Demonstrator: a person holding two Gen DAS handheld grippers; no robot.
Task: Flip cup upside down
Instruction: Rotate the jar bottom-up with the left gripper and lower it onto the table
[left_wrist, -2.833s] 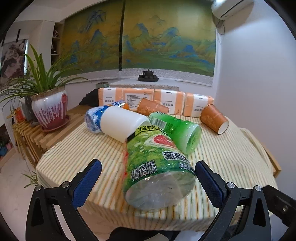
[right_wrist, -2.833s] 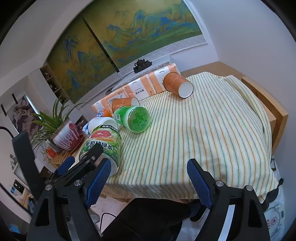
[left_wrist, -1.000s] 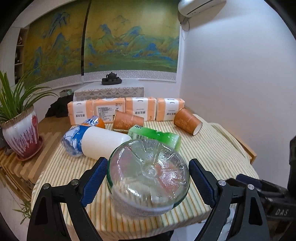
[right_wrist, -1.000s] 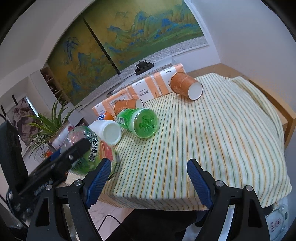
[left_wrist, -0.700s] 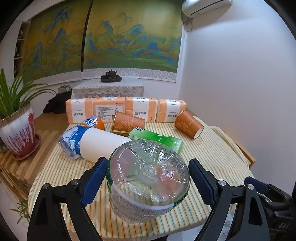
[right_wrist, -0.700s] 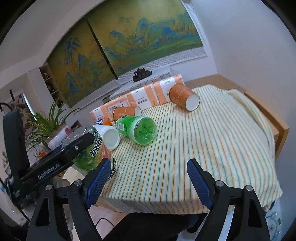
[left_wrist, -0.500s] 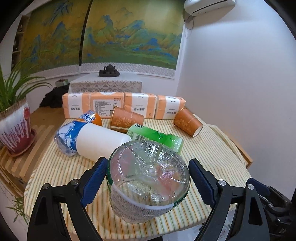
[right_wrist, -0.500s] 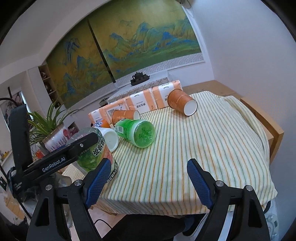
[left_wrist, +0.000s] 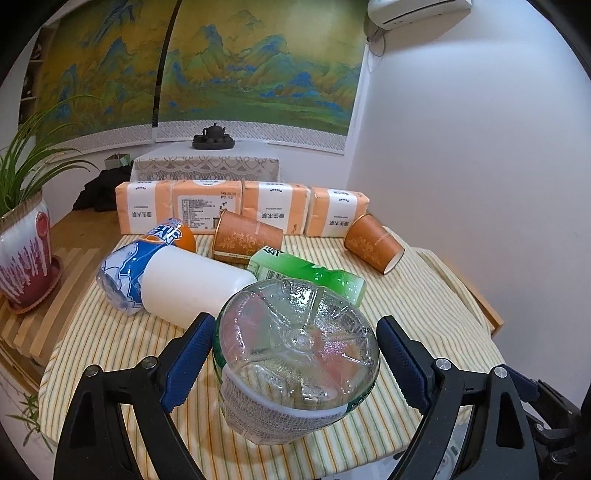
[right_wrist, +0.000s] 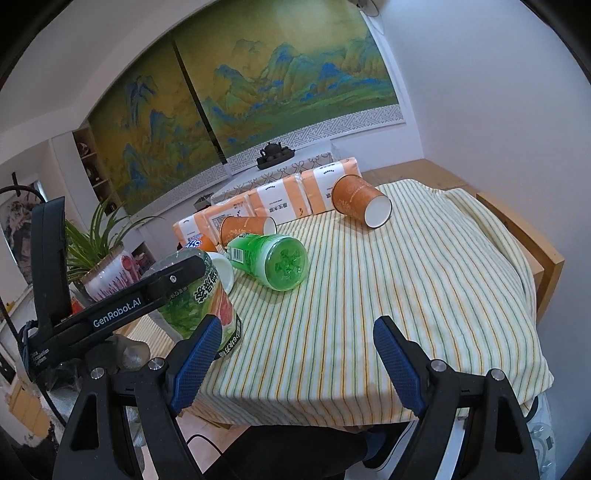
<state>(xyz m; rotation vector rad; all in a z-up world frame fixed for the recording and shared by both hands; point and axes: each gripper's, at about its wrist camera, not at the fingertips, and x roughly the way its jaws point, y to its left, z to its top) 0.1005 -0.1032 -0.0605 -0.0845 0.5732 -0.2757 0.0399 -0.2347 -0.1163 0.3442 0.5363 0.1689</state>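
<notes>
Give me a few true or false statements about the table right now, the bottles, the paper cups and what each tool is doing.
1. The left tool grips the green-label bottle with its clear base toward the camera. True.
2. The right tool holds a paper cup. False: nothing is between its pads; it is open over the striped tablecloth.
3. Both paper cups stand upright. False: the near-wall cup and the second cup lie on their sides.
4. A green bottle lies on its side on the cloth. True.
5. Orange tissue packs line the far edge of the table. True.
</notes>
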